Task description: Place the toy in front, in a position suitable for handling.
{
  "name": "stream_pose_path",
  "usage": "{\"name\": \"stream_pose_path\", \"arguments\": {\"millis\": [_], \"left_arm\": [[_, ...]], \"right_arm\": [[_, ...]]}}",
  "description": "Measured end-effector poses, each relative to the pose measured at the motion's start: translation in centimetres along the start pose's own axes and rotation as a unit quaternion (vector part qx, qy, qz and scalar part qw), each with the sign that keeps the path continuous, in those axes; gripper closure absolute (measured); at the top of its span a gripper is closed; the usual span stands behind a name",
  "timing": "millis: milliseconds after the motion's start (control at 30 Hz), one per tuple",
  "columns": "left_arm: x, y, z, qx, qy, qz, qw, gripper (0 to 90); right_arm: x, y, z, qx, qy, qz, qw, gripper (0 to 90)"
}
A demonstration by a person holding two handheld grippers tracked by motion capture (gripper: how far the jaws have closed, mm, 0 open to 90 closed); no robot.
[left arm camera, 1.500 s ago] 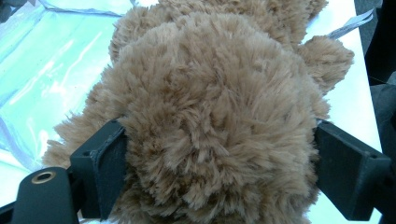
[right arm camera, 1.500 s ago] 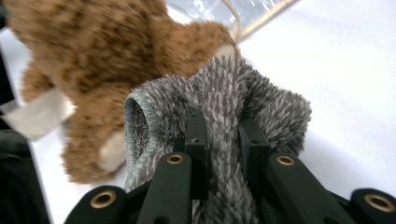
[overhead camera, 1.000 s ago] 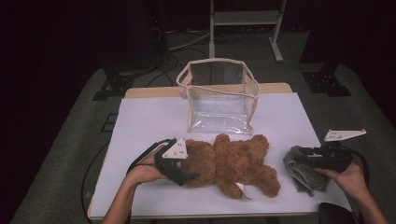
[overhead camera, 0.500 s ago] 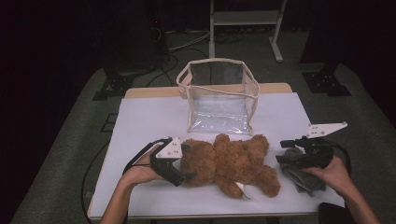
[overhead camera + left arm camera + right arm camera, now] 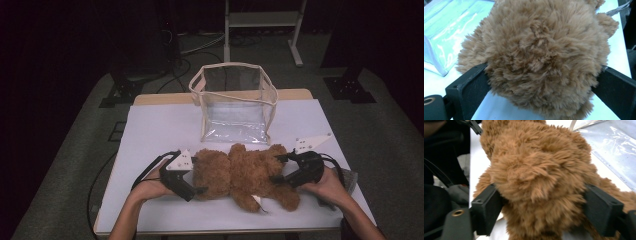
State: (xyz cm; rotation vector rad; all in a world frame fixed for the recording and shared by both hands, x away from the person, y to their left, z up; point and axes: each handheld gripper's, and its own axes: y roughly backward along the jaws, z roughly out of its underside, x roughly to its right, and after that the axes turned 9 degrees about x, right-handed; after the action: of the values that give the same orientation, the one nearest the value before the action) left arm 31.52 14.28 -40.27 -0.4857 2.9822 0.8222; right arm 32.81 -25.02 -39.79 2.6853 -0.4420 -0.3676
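From above, the fluffy brown plush teddy bear lies lengthwise across the lower middle of the frame on the white sheet-covered table, with the clear plastic bag with cream trim standing upright just behind it, mouth open to the top. My left gripper sits at the bear's left end, its jaws spread around the round furry head, and my right gripper comes in from the lower right with its jaws set around the bear's other end; a crumpled grey cloth lies at the right edge of the table, partly under my right hand. Both pairs of jaws have just been opening, and the bear is between each pair. In the left gripper view the bear's head bulges across most of the frame between my two black jaws at the lower left and lower right; the fur touches both, but I cannot tell whether they press it. The bag's clear wall shows at upper left. In the right gripper view the bear's body sits between my wide-set jaws, fur brushing both inner faces, with the bag's plastic at upper right and the grey cloth at lower left.
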Motion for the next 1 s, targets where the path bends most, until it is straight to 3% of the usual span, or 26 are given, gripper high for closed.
{"name": "stream_pose_path", "arguments": {"millis": [67, 133, 167, 233, 400, 533, 567, 600, 767, 900, 1000], "left_arm": [[0.0, -0.4, 0.1, -0.002, 0.0, -0.004, 1.0, 3.2], [-0.1, -0.5, 0.0, 0.004, 0.001, -0.007, 1.0, 15.1], [0.0, -0.5, -0.1, 0.007, 0.004, -0.01, 0.9999, 15.1], [0.3, -0.4, -0.5, 0.009, -0.005, -0.013, 0.9999, 28.2], [0.9, -0.4, -2.0, 0.009, -0.025, -0.019, 0.9995, 33.9], [1.2, -0.4, -3.6, 0.033, -0.027, -0.013, 0.999, 35.0], [1.3, -0.5, -4.2, 0.034, -0.036, -0.013, 0.9987, 34.9], [1.5, -0.7, -4.7, 0.036, -0.042, -0.013, 0.9984, 34.9], [1.9, -1.8, -6.6, 0.05, -0.051, 0.005, 0.9974, 34.8], [2.1, -2.5, -6.7, 0.047, -0.049, 0.01, 0.9976, 34.8], [1.9, -2.1, -6.1, 0.036, -0.042, 0.01, 0.9984, 34.8]], "right_arm": [[-0.1, -0.8, 0.1, -0.001, 0.003, 0.002, 1.0, 17.7], [-0.1, -1.5, 0.2, 0.0, 0.01, 0.016, 0.9998, 22.1], [0.0, -1.5, 0.2, 0.004, 0.006, 0.018, 0.9998, 26.7], [0.3, -1.4, 0.3, 0.014, 0.001, 0.022, 0.9997, 41.9], [0.2, -1.0, -0.1, 0.02, -0.003, 0.021, 0.9996, 50.3], [0.0, 0.8, -1.0, 0.034, -0.003, 0.027, 0.999, 51.5], [-0.4, 2.1, -1.8, 0.03, 0.009, 0.034, 0.9989, 51.4], [-0.4, 2.1, -1.8, 0.03, 0.009, 0.034, 0.9989, 51.4], [-1.3, 5.4, -2.9, 0.019, 0.02, 0.052, 0.9982, 51.2], [-1.4, 6.6, -2.6, 0.017, 0.014, 0.059, 0.998, 51.1], [-1.1, 6.1, -2.1, 0.023, 0.007, 0.052, 0.9984, 50.8]]}}
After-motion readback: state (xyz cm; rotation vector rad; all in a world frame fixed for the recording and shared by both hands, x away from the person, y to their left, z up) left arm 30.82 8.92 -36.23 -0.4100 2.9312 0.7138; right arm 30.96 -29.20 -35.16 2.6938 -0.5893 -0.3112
